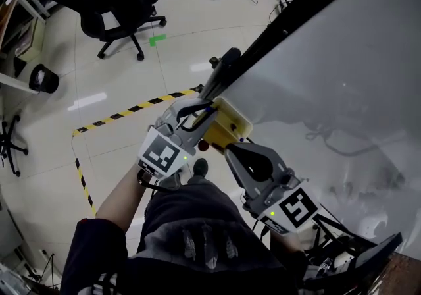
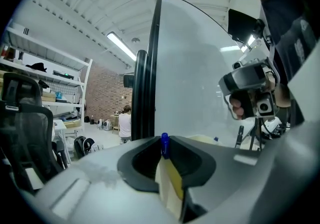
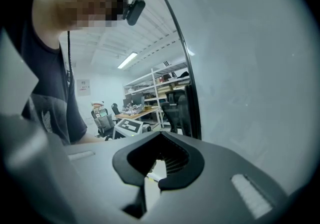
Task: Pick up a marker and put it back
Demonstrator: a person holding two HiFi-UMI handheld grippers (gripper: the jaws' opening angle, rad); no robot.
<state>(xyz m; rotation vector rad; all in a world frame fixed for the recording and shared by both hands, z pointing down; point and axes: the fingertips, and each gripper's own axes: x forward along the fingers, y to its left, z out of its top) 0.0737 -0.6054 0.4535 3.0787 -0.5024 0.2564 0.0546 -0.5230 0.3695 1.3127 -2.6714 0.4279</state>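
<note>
While the left gripper (image 2: pixel 165 160) clamps a slim blue-capped marker (image 2: pixel 164 144), pickup seems done; next, lower it into the yellow plastic tray (image 1: pixel 231 126).

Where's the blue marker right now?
In the left gripper view, the blue marker stands pinched between the left gripper's jaws, right above the yellow tray by the whiteboard.

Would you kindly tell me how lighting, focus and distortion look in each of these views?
Head view: bright glare patches on the floor, soft grey reflections on the whiteboard. Left gripper view: dark rounded corners, a bright ceiling light, blurred foreground around the blue marker. Right gripper view: the whiteboard's edge bows, foreground blurred.
</note>
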